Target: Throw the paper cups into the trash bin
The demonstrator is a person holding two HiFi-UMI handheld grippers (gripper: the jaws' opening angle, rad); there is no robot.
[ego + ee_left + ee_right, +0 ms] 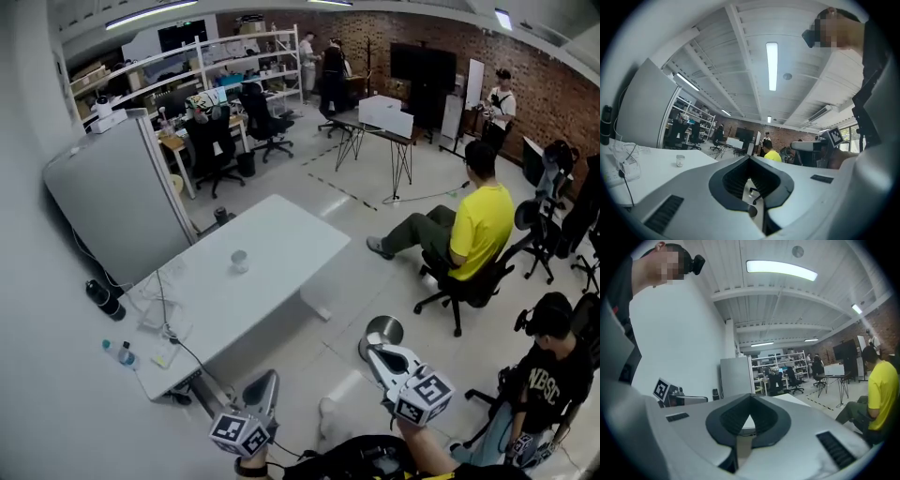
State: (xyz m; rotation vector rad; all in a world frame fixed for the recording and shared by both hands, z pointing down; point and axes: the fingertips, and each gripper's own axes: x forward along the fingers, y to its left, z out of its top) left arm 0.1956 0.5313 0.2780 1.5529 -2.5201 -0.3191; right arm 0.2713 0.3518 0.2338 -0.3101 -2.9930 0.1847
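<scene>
A small paper cup (240,261) stands upright near the middle of the white table (281,234); in the left gripper view the cup (680,161) shows small and far off at the left. A round metal bin (382,331) sits on the floor just beyond my right gripper (372,350). My left gripper (268,377) hangs low beside the table's near corner. Both are well short of the cup. The left gripper (750,158) and the right gripper (751,398) each show jaws meeting at the tips with nothing between them.
Cables and a power strip (157,302) lie on the table's left end, with a water bottle (118,353) near its corner. A grey cabinet (122,197) stands behind. A person in a yellow shirt (480,230) sits to the right, another person (553,370) nearer.
</scene>
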